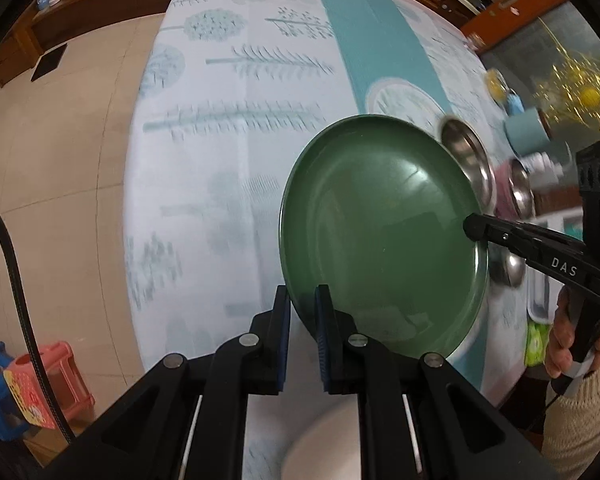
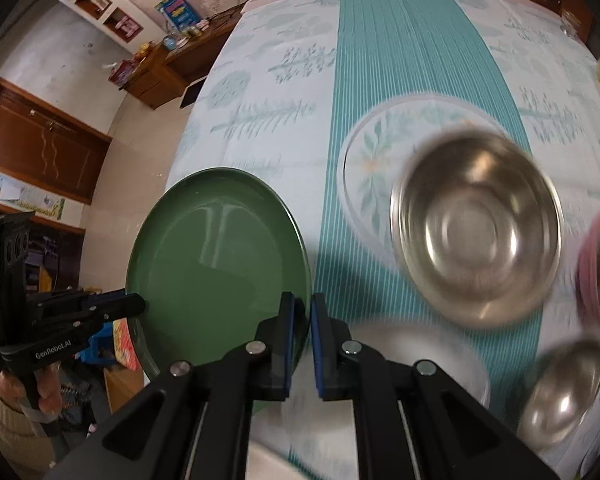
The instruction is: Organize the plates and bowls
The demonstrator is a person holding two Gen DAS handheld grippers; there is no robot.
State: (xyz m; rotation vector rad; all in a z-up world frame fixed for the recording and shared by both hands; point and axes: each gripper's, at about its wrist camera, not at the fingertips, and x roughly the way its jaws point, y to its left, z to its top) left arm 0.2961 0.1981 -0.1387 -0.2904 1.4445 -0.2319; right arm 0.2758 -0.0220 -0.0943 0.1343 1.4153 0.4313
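My left gripper (image 1: 303, 312) and right gripper (image 2: 300, 316) both pinch the plate (image 1: 380, 232). Next, I set it on another plate.

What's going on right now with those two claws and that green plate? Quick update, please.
Left gripper and right gripper both shut on opposite rims of the round green plate, held above the tablecloth. Steel bowl sits on the patterned white plate beside it.

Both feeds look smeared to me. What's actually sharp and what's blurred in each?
Left wrist view: the green plate and left gripper are sharp, while the tablecloth print is streaked. Right wrist view: the plate and right gripper are crisp; the steel bowl and patterned plate are motion-blurred.
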